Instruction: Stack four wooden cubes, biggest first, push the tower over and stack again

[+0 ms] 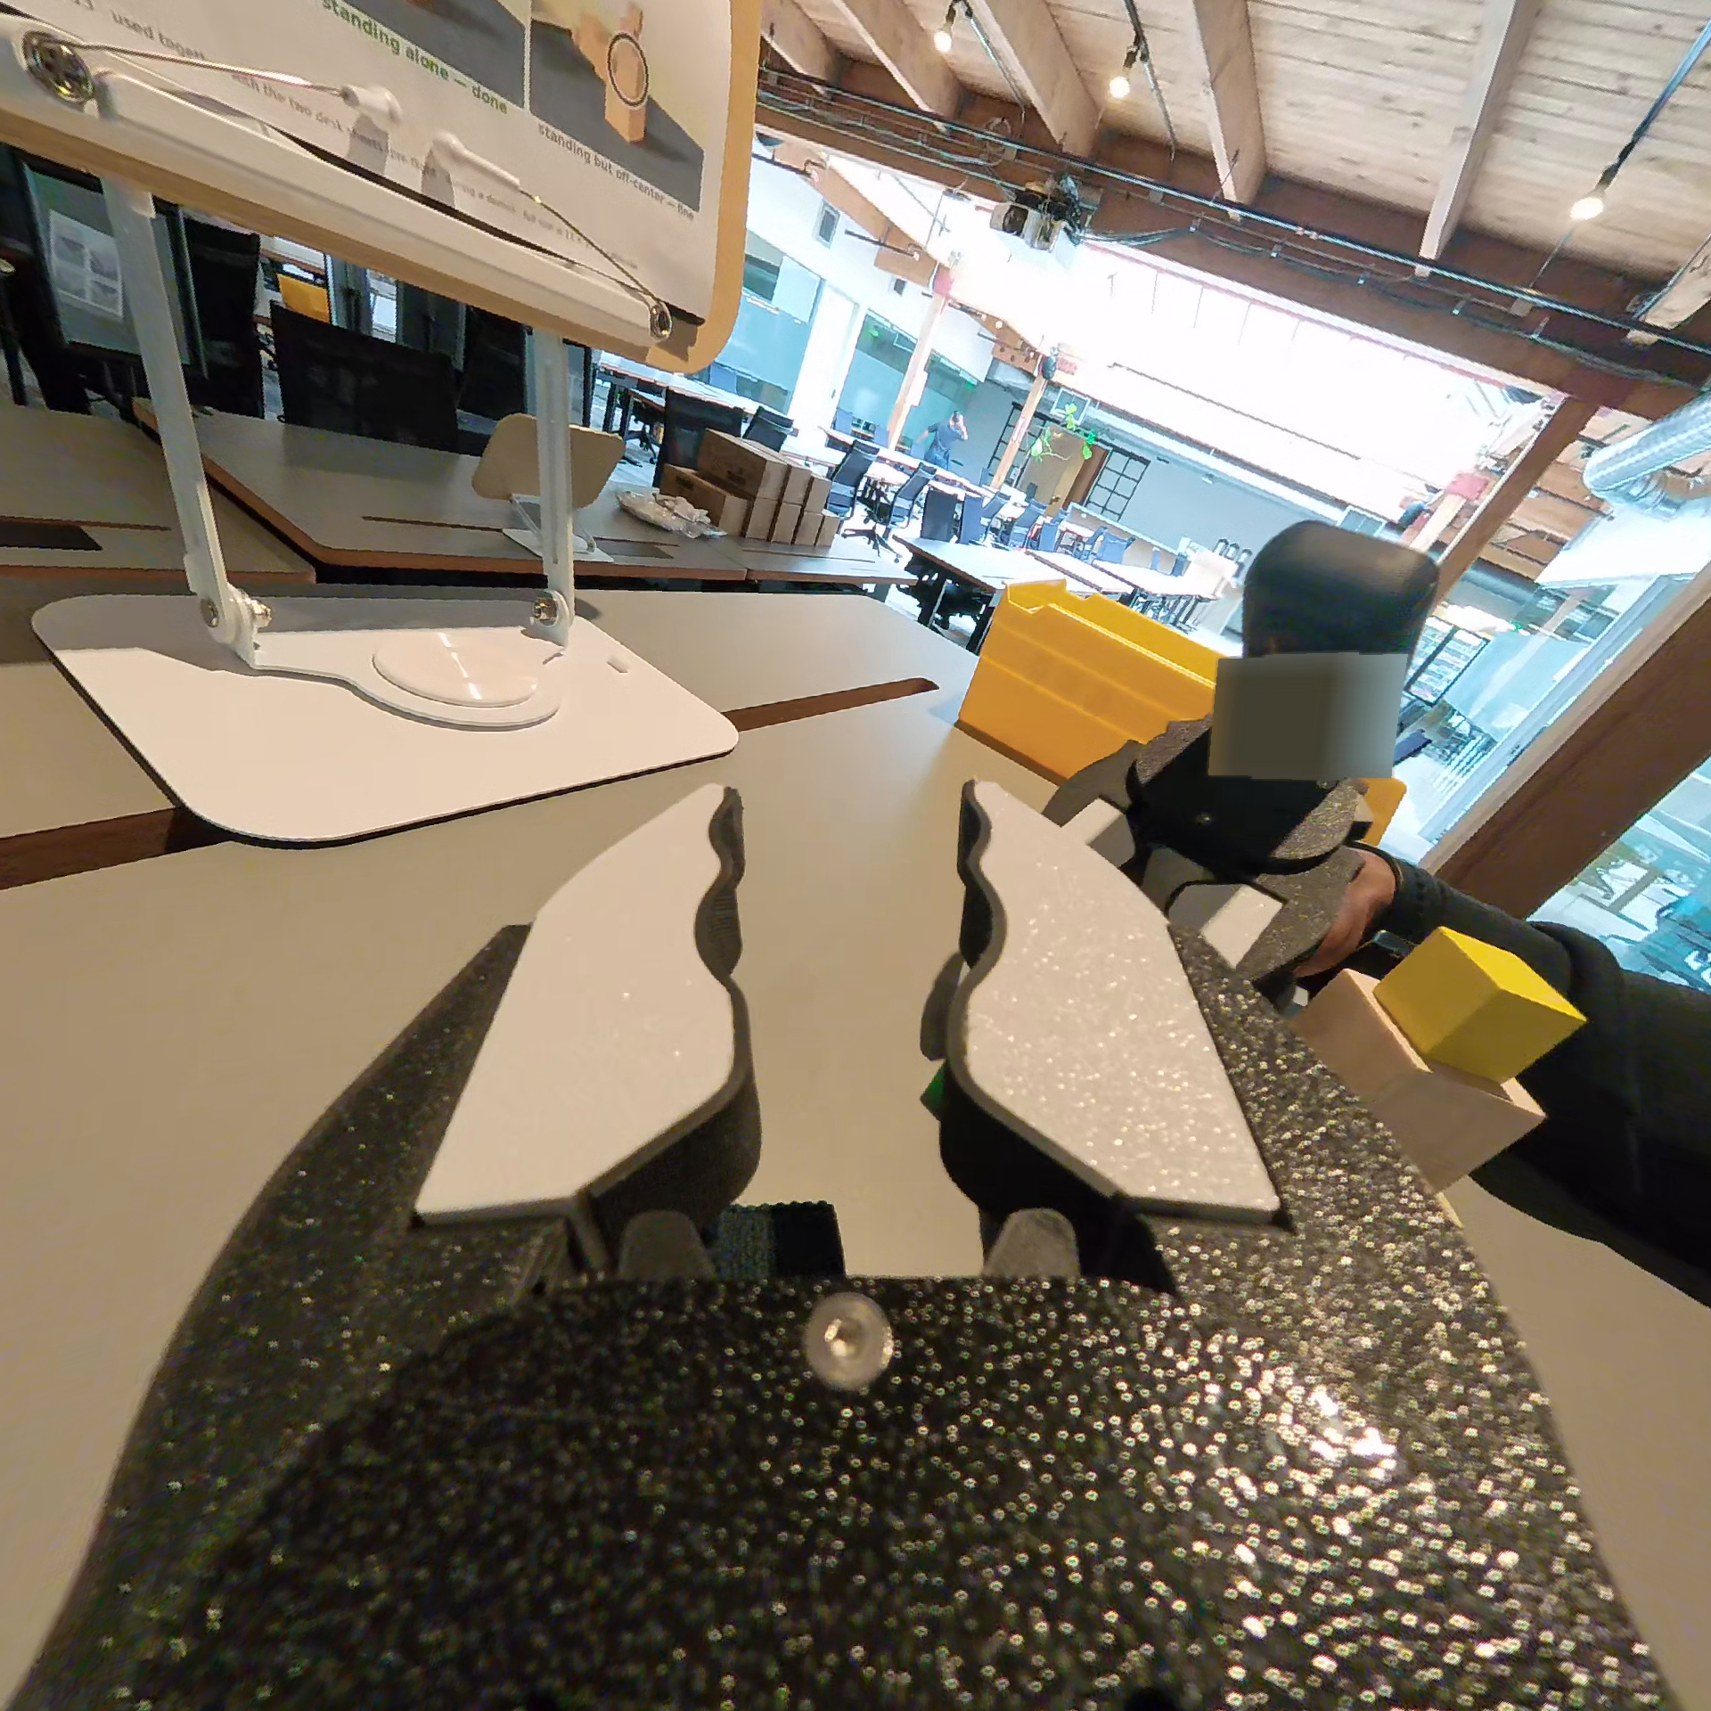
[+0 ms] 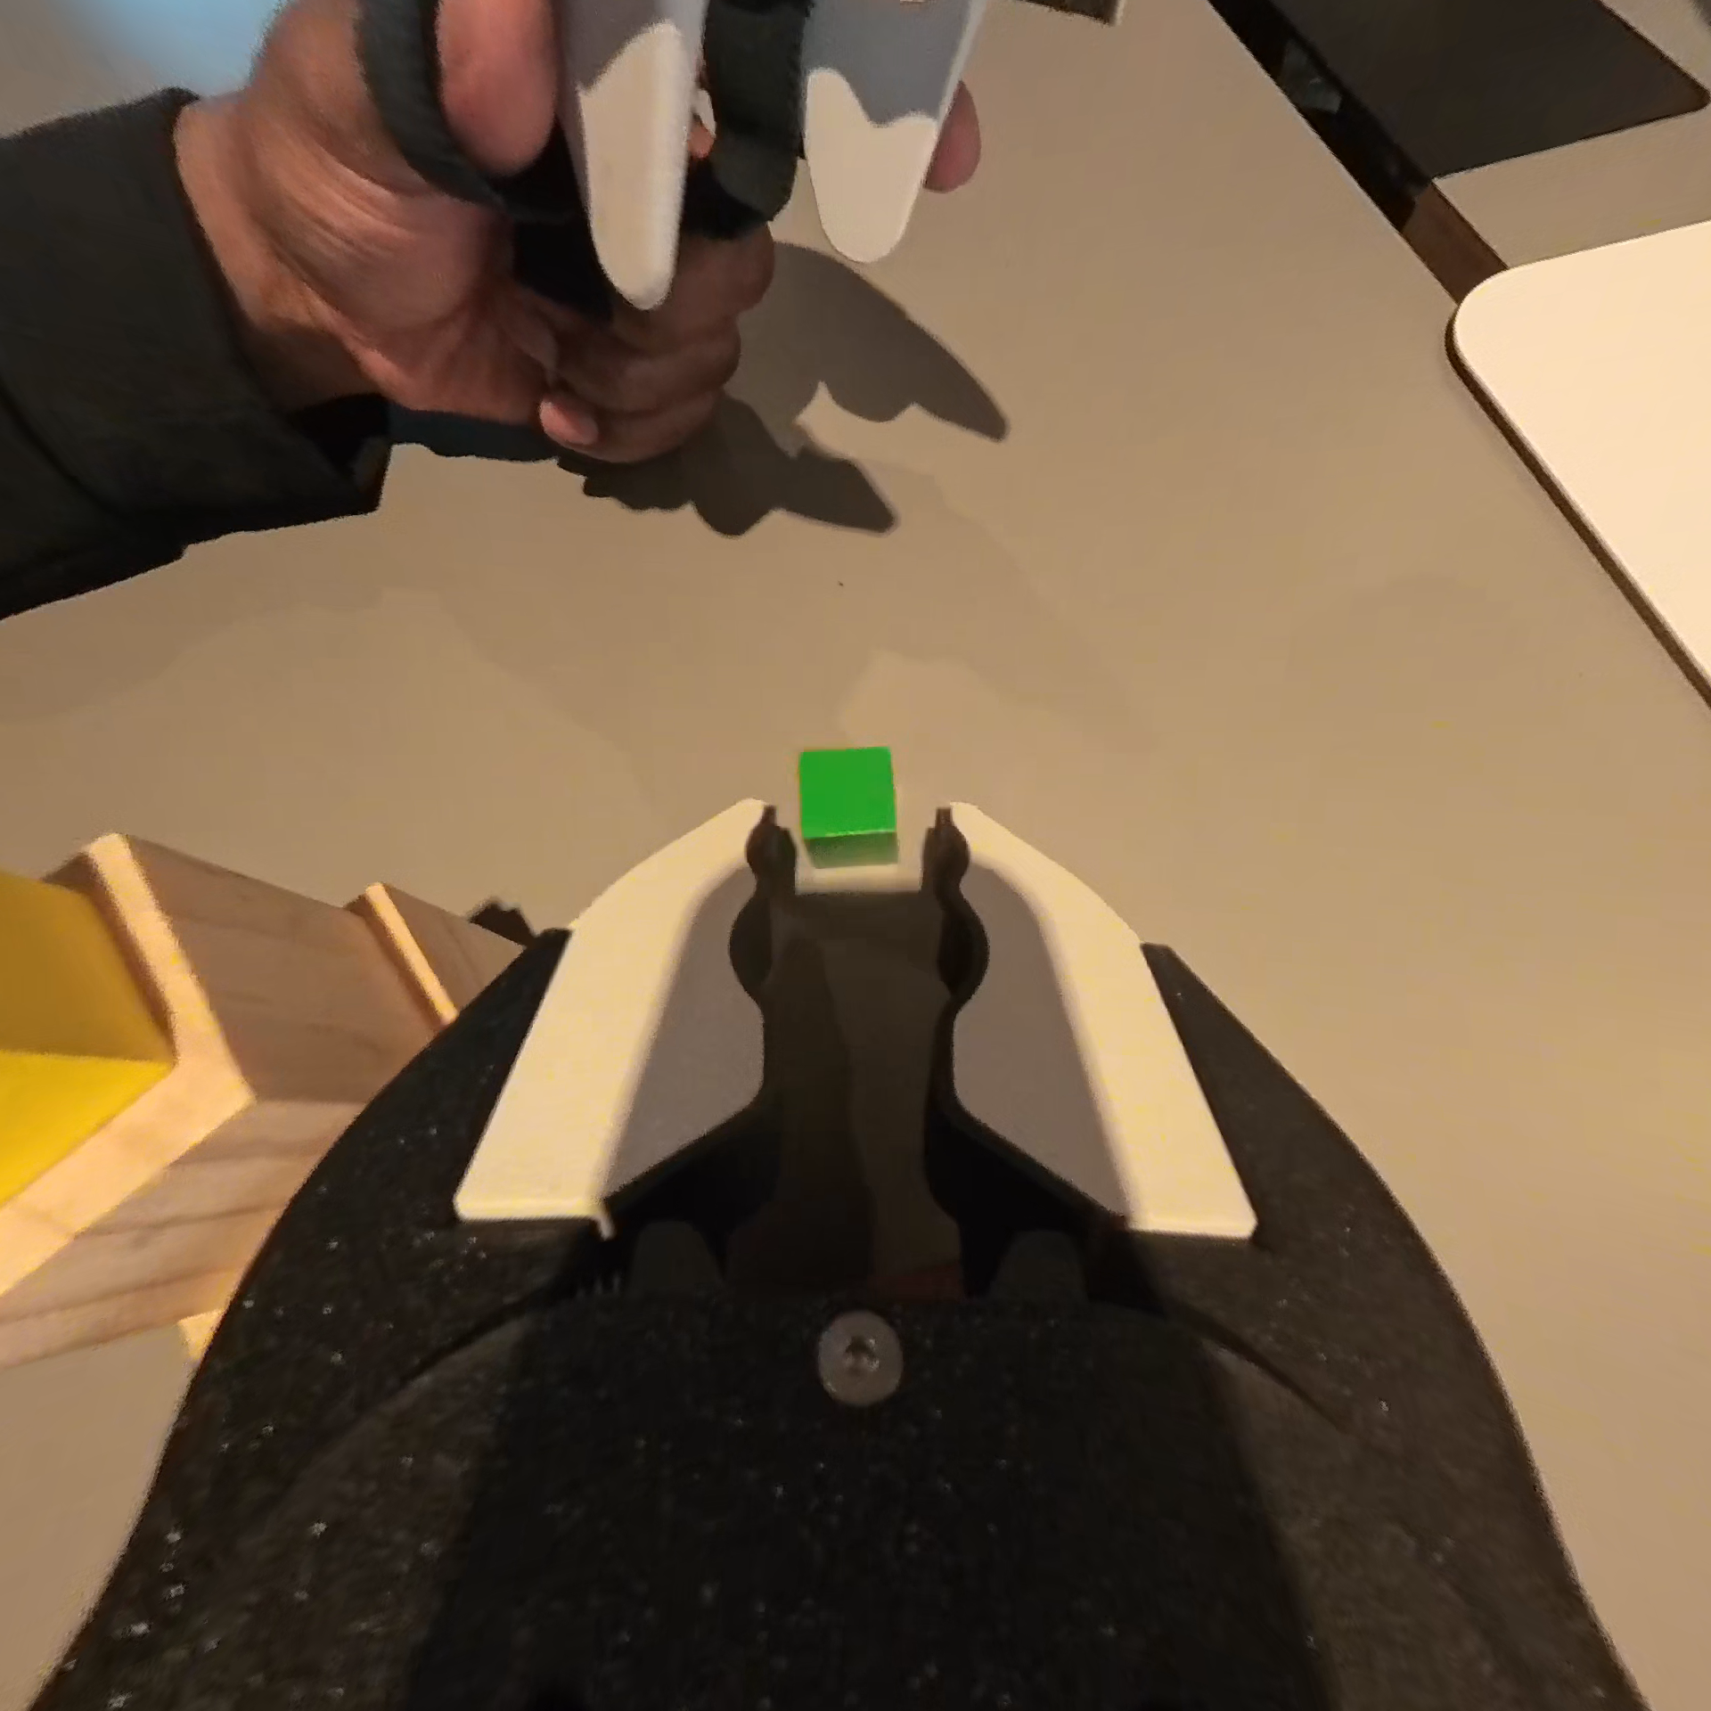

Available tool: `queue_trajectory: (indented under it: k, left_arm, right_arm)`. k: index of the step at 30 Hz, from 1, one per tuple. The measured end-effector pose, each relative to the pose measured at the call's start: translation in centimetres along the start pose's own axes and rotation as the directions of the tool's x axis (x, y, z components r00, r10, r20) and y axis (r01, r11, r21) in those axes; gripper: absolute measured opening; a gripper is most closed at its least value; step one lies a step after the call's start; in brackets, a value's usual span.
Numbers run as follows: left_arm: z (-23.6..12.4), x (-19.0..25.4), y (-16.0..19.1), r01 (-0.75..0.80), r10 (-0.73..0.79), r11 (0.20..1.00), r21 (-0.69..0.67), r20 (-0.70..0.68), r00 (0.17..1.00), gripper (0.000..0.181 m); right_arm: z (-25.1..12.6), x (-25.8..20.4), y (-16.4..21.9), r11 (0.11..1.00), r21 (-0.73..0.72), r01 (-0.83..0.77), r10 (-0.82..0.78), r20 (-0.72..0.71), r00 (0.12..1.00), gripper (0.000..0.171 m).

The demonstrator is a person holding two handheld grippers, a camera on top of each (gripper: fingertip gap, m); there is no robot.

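Note:
A small green cube [image 2: 847,796] sits on the grey table [image 2: 1157,833]. My right gripper [image 2: 854,819] is open, its tips on either side of the cube's near half, with a gap on each side. At the left, a yellow cube [image 2: 65,1046] rests on a medium wooden cube [image 2: 139,926], which rests on a larger wooden cube [image 2: 278,981]. In the left wrist view the yellow cube [image 1: 1472,1009] and the wooden cubes [image 1: 1426,1130] are at the right. My left gripper [image 1: 847,805] is open and empty, held above the table; it also shows in the right wrist view [image 2: 750,264].
A white stand base [image 1: 370,731] with a tilted board stands at the back left; its corner shows in the right wrist view [image 2: 1620,417]. A yellow bin [image 1: 1083,685] sits at the table's far edge. A person's hand [image 2: 370,250] holds the left gripper. The tips of one gripper are about 12 cm away from the tips of the other. My right gripper's tips are some 10 cm from the yellow cube [image 1: 1472,1009].

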State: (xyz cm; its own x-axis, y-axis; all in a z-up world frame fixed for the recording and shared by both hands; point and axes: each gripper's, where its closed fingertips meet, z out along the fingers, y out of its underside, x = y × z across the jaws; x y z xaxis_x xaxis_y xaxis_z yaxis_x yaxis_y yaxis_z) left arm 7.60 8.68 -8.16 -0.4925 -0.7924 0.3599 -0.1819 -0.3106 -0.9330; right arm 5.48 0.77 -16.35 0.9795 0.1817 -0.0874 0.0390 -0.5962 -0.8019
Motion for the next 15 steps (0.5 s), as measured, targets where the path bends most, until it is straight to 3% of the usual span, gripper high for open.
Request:
queue_trajectory:
  k: [4, 15]
  left_arm:
    - [0.0, 0.0, 0.0, 0.003, -0.003, 1.0, -0.002, -0.001, 1.0, 0.044]
    - [0.1, -0.1, 0.0, 0.007, -0.007, 1.0, -0.004, 0.002, 1.0, 0.044]
  right_arm:
    - [0.0, -0.6, -0.9, 0.998, 0.053, -0.034, 0.031, 0.051, 0.998, 0.031]
    - [1.0, -0.4, 0.6, 0.993, -0.076, -0.089, 0.093, 0.054, 0.994, 0.028]
